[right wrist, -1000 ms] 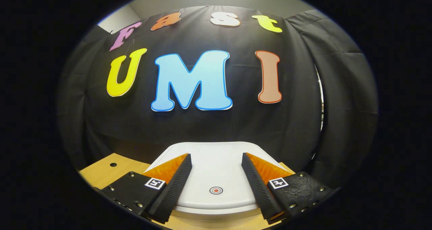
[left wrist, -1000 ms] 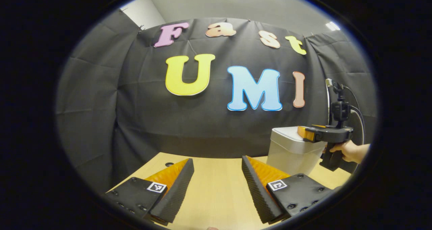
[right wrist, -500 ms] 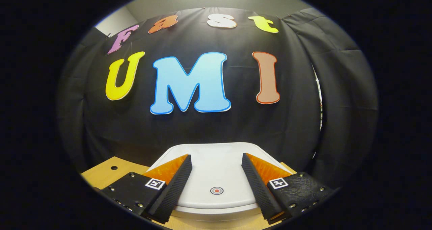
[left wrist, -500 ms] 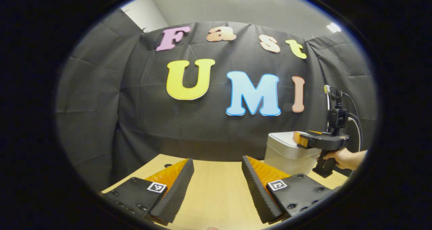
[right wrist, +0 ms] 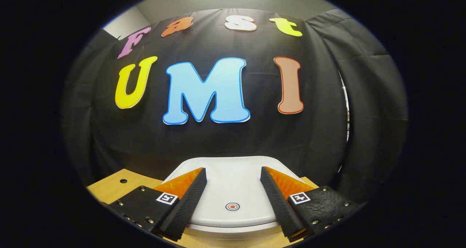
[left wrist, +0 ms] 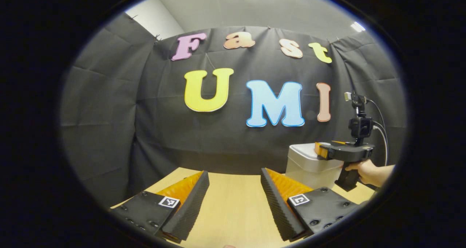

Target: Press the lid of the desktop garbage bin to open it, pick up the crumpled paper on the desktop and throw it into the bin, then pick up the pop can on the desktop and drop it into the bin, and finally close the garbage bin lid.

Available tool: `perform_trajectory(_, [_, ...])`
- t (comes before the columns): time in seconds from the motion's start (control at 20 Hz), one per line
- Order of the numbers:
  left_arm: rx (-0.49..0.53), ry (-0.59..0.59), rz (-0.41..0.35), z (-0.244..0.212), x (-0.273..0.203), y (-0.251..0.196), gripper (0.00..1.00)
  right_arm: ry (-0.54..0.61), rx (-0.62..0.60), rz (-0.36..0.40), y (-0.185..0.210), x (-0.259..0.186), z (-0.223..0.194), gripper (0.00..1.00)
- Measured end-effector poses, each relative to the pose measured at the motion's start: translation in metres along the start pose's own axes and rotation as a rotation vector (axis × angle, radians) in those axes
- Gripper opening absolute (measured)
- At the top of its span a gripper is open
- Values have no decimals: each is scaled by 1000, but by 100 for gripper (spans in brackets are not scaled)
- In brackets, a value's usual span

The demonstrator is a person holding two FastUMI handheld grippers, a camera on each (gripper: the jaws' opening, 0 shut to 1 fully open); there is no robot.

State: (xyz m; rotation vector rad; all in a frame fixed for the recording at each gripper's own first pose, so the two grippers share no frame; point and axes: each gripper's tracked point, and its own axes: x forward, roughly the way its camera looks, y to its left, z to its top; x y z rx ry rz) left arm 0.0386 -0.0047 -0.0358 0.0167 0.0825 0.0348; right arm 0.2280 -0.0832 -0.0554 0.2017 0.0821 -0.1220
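1. The right gripper (right wrist: 233,175) is held with its fingers spread, nothing between them, just above the garbage bin lid (right wrist: 233,189).
2. The left gripper (left wrist: 235,177) is likewise spread wide over the bare wooden desktop (left wrist: 233,208).
3. The white garbage bin (left wrist: 309,166) is seen upright at the desktop's far right, its lid shut, so its contents cannot be told.
4. A small red-ringed round mark (right wrist: 232,206) is seen near the lid's front edge.
5. In the left gripper view, the right gripper (left wrist: 320,150) is held by a hand (left wrist: 367,170) level over the bin.
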Motion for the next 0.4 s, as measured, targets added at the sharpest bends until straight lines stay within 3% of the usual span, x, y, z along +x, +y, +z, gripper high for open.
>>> perform_trajectory(0.4, [9,18,-3,-5,8,-10,95,80,5,26,-3,12,-12,97])
